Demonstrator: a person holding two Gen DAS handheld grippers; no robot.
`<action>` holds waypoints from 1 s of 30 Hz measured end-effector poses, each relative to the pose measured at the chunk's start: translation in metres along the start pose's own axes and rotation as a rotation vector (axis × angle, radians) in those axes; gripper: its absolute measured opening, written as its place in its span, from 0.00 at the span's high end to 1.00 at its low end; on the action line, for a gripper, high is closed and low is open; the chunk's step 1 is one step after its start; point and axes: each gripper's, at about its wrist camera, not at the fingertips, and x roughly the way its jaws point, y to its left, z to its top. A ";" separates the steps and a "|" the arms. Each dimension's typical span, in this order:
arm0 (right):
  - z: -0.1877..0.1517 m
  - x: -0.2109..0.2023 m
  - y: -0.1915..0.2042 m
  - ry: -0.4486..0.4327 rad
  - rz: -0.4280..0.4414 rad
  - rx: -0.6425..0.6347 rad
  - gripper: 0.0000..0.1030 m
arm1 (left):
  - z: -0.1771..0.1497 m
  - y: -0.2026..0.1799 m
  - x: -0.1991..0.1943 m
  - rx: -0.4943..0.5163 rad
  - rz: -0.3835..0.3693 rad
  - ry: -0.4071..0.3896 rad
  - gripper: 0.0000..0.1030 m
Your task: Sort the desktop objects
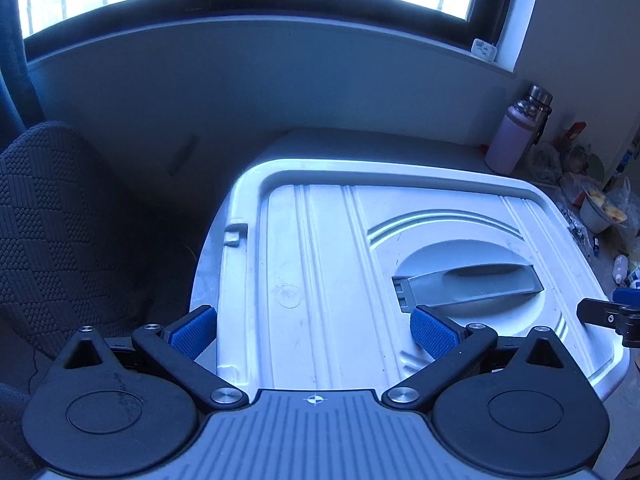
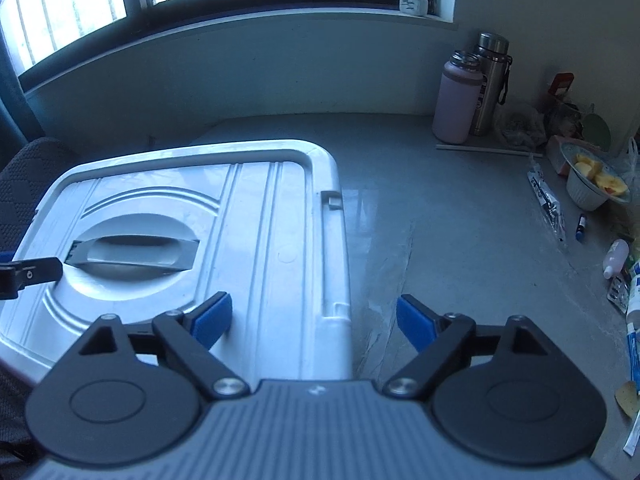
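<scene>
both the left hand-held gripper [image 1: 313, 330] and right hand-held gripper [image 2: 315, 322] spread wide, empty, above the white lid [image 1: 328, 248].

text: none legible | tubes [image 2: 635, 344] at the desk's right edge (print too blurred)

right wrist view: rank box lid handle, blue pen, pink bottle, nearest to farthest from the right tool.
From the right tool, open and empty:
1. Box lid handle, ahead-left, on the white lid.
2. Blue pen, right, on the desk.
3. Pink bottle, far back right, near the wall.
</scene>
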 end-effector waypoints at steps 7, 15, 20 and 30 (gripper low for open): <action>-0.004 -0.021 0.001 -0.119 -0.008 0.022 0.12 | -0.013 -0.008 -0.032 -0.014 0.003 -0.147 0.00; -0.042 -0.082 0.007 -0.219 0.069 -0.029 0.12 | -0.059 -0.039 -0.105 0.019 0.075 -0.300 0.00; -0.094 -0.103 0.006 -0.236 0.092 -0.055 0.05 | -0.117 -0.071 -0.135 0.051 0.110 -0.307 0.00; -0.188 -0.106 0.012 -0.246 0.076 -0.059 0.03 | -0.239 -0.103 -0.138 0.064 0.127 -0.260 0.00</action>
